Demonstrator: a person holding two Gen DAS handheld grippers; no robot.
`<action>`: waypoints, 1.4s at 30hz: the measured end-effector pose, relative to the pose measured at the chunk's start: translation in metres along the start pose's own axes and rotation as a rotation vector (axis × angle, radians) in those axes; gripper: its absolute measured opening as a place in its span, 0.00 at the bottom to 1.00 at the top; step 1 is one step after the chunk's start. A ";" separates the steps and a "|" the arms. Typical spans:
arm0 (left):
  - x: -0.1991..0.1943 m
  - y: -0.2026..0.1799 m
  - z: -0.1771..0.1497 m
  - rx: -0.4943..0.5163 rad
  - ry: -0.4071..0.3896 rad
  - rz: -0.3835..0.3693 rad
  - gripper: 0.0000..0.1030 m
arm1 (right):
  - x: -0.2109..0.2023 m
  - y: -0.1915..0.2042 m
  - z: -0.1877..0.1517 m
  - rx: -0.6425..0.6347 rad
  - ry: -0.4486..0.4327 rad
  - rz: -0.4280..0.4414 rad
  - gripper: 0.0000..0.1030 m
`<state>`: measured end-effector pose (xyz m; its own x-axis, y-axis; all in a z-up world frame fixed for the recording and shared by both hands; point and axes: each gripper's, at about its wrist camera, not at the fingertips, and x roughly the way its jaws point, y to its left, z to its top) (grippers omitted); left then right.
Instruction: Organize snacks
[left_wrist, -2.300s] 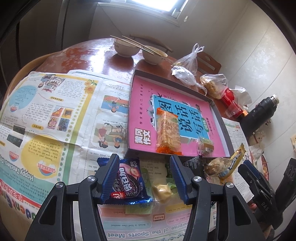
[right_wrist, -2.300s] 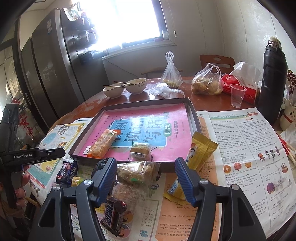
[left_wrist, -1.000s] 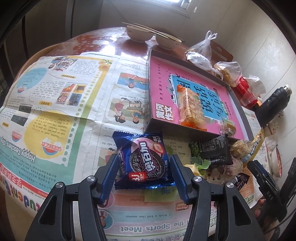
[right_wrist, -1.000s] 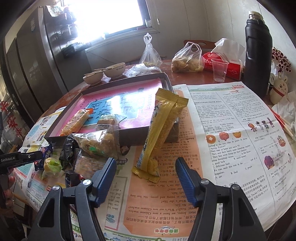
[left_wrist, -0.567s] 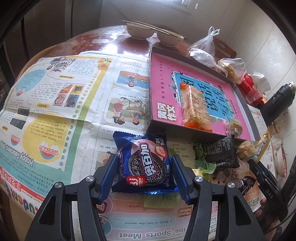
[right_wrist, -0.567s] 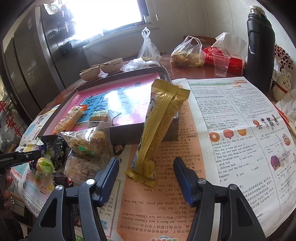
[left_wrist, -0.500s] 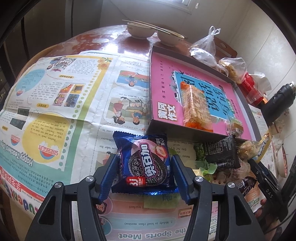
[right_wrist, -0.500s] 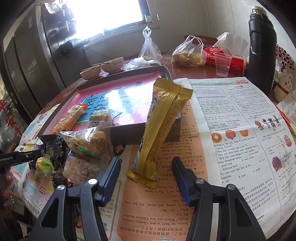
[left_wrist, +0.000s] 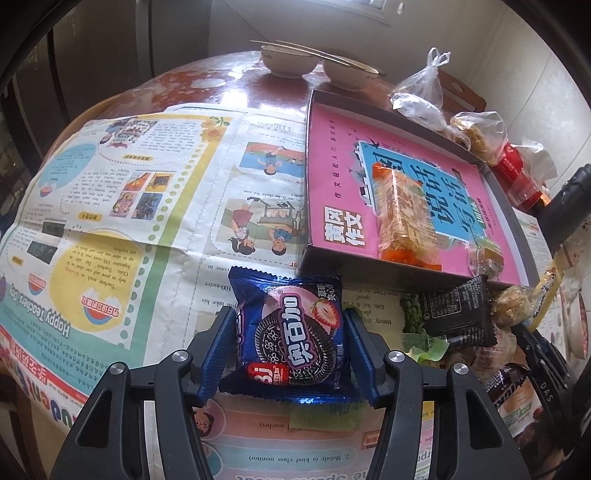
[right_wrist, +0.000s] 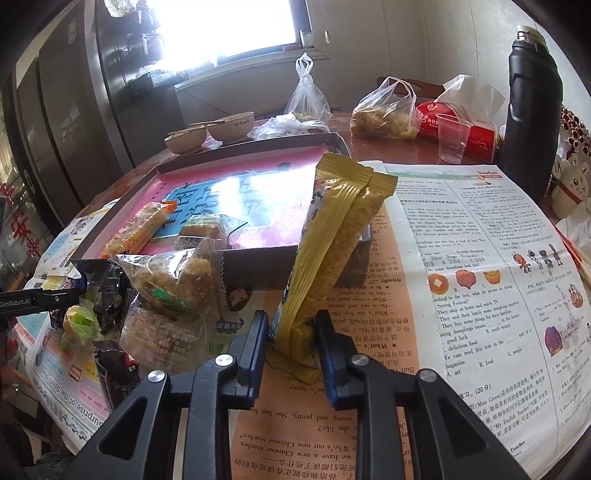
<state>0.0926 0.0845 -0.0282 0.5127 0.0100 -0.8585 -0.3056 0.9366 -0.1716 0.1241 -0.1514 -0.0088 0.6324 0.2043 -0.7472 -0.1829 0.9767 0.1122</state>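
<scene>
Left tool (left_wrist: 291, 345): sitting partly open around the blue cookie pack (left_wrist: 291, 332), pads flanking both side edges — real pinch or mere touch, impossible to tell.
Blue cookie pack: lying flat on the newspaper (left_wrist: 122, 206) just in front of the tray's near wall, not yet inside.
Handling, cookie pack: looking light, glossy and slippery; film puffed and soft, cookies inside likely brittle; taking hold across the middle of the sides, gently, seeming safest.
Tray (left_wrist: 308, 173): holding an orange cracker bar (left_wrist: 404, 218) and a small clear-wrapped cake (left_wrist: 487, 258) on its pink lining.
Loose pile: lying between the two tools against the tray's front wall — black packet (left_wrist: 458, 314), green wrapper (left_wrist: 413, 317), clear bag of crumbly snacks (right_wrist: 173, 277).
Right tool (right_wrist: 291, 328): closed down narrowly on the lower end of the yellow packet (right_wrist: 332, 251), pads pressing into the wrapper.
Yellow packet: standing tilted, bottom on the newspaper, upper part leaning over the tray's near right corner.
Handling, yellow packet: long, thin, crinkly, probably light; gripped low, top liable to flop — a hold nearer mid-length seeming steadier.
Hard to make out: print on the yellow packet turned away; lower pile items overlapping; candy bar (left_wrist: 513, 391) cut off behind the right tool's arm; window glare washing out the tray's lining in the right view.
</scene>
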 end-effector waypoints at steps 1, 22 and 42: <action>0.000 0.000 0.000 0.000 -0.001 0.000 0.56 | 0.000 -0.001 0.000 0.002 0.000 0.002 0.26; -0.032 0.015 0.006 -0.052 -0.071 -0.085 0.52 | -0.022 -0.002 0.013 0.024 -0.066 0.022 0.26; -0.044 -0.003 0.041 -0.009 -0.108 -0.101 0.52 | -0.027 0.003 0.046 0.025 -0.102 0.026 0.26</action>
<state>0.1034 0.0958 0.0302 0.6243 -0.0466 -0.7798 -0.2547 0.9316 -0.2595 0.1409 -0.1508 0.0417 0.7014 0.2336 -0.6734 -0.1818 0.9722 0.1479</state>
